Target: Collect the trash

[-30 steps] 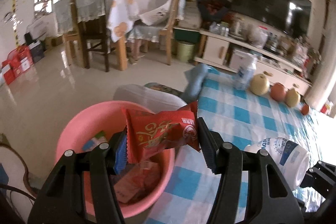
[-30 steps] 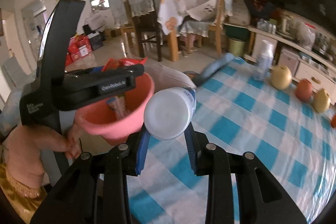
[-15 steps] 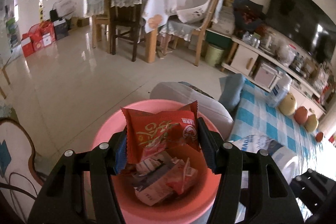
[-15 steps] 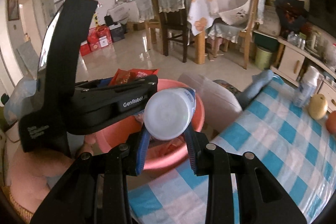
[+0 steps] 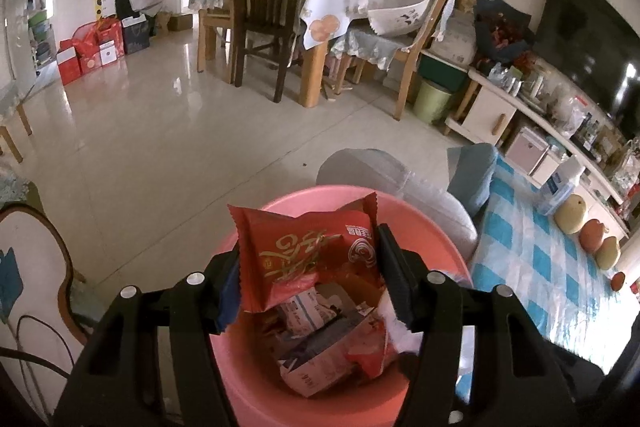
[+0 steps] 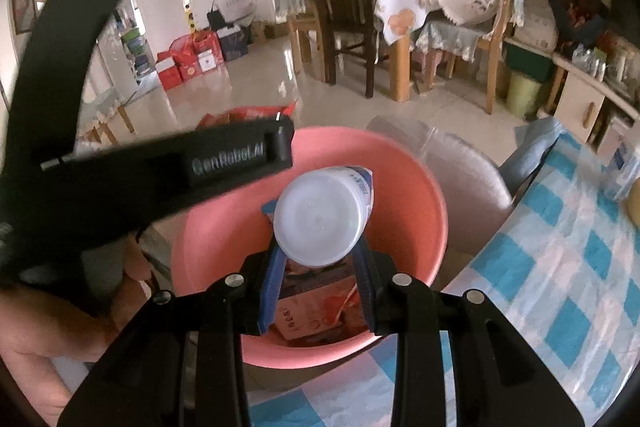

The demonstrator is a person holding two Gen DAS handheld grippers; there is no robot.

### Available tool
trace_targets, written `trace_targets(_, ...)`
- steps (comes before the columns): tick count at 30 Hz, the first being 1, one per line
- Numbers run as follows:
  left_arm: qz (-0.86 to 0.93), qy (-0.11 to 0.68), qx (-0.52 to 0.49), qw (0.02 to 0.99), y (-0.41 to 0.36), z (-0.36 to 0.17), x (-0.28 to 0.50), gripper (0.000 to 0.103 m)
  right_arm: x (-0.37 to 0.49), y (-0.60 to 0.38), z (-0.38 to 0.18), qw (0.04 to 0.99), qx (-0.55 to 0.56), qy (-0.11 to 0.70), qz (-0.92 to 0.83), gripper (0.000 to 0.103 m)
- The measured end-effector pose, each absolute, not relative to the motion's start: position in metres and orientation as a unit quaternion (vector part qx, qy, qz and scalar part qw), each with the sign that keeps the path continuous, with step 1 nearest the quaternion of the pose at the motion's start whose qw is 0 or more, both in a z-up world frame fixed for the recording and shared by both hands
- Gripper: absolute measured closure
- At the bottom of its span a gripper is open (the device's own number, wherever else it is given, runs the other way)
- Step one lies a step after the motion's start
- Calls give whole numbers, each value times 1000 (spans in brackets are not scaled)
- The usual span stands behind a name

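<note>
Left wrist: red wrapper (image 5: 308,259) pinched between tongs (image 5: 310,277), above pink basin (image 5: 452,251).

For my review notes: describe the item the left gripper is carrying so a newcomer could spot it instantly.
Find the pink basin beside the blue-checked tablecloth. Above its opening, the left gripper pinches a red snack wrapper. Unlike the crumpled cartons lying inside, it is upright, with gold script and zigzag edges.

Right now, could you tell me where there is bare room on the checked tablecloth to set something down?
The checked tablecloth lies bare between the pink basin and the fruit row along its far edge. The basin itself is crowded with wrappers and cartons.
</note>
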State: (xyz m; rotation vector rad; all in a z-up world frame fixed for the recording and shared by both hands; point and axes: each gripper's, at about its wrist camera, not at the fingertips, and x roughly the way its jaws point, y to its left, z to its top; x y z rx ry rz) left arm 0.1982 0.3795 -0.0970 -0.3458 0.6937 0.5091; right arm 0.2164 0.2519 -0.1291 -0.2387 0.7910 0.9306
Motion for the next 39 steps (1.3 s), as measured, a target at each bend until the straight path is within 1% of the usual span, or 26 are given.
trace_targets(1, 256, 338, -162, 891, 380, -97, 199, 28, 217, 253, -132, 813, -116, 373, 431, 68)
trace_targets(2, 262, 339, -159, 890, 379, -97, 199, 24, 216, 253, -136, 814, -122, 374, 427, 63)
trace_targets(3, 269, 340, -153, 888, 379, -96, 200, 20, 215, 252, -137, 815, -123, 375, 424, 51)
trace_targets(4, 273, 342, -150, 887, 378, -96, 200, 19, 215, 248, -138, 819, -121, 374, 419, 43)
trace_targets(5, 277, 344, -147, 885, 377, -96, 201, 16, 214, 246, -138, 821, -118, 372, 416, 30)
trace_targets(6, 281, 345, -145, 884, 377, -96, 201, 15, 215, 240, -138, 826, -112, 371, 410, 25)
trace_targets(8, 287, 346, -140, 882, 376, -96, 201, 14, 215, 231, -137, 832, -104, 371, 399, 23)
trace_targets(9, 287, 346, -139, 882, 376, -95, 201, 14, 216, 228, -136, 835, -102, 371, 393, 20)
trace_targets(11, 288, 344, -138, 883, 374, -92, 200, 9, 217, 216, -134, 844, -93, 368, 378, 15)
trace_targets(22, 275, 339, -98, 895, 345, -84, 208, 7, 214, 170, -127, 861, -77, 373, 336, 13)
trace_targets(30, 256, 331, -27, 908, 299, -80, 217, 6, 204, 127, -120, 870, -55, 378, 312, 12)
trace_targets(39, 215, 308, 18, 927, 250, -74, 217, 6, 190, 77, -118, 881, -39, 384, 275, 10)
